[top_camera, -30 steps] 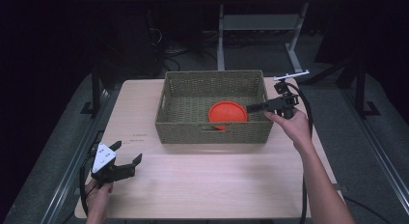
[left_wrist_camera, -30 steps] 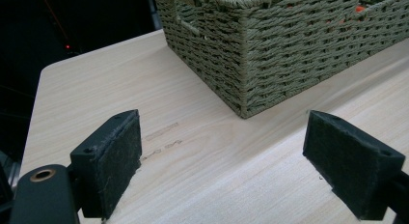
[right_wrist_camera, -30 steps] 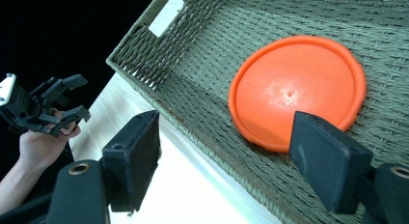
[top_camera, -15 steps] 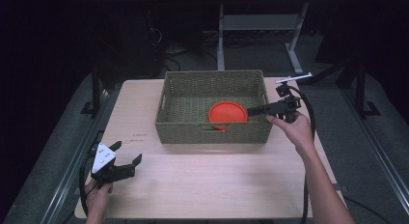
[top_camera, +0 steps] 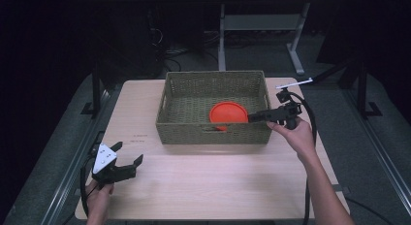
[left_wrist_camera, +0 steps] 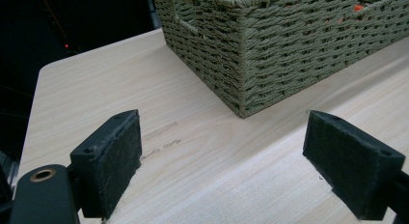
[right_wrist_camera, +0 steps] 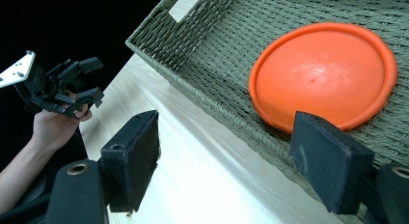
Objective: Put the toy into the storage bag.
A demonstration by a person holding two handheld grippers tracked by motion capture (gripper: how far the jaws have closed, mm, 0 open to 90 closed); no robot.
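Woven basket [top_camera: 213, 108] on the surface [top_camera: 208, 181], holding an orange disc [top_camera: 228, 113] in its right half, lying flat. Right tongs [top_camera: 259, 117], released, jaws wide apart, reach over the basket's right wall just beside the disc, empty. Left tongs [top_camera: 130, 166], likewise released and empty, rest at the near left corner, well apart from the basket.

We see a light wooden table [top_camera: 208, 176] carrying one green woven basket [top_camera: 213, 133], set against the far edge and slightly toward the right side. Near the left edge, just before the basket's near left corner, we notice small dark marks [top_camera: 140, 136] on the wood.
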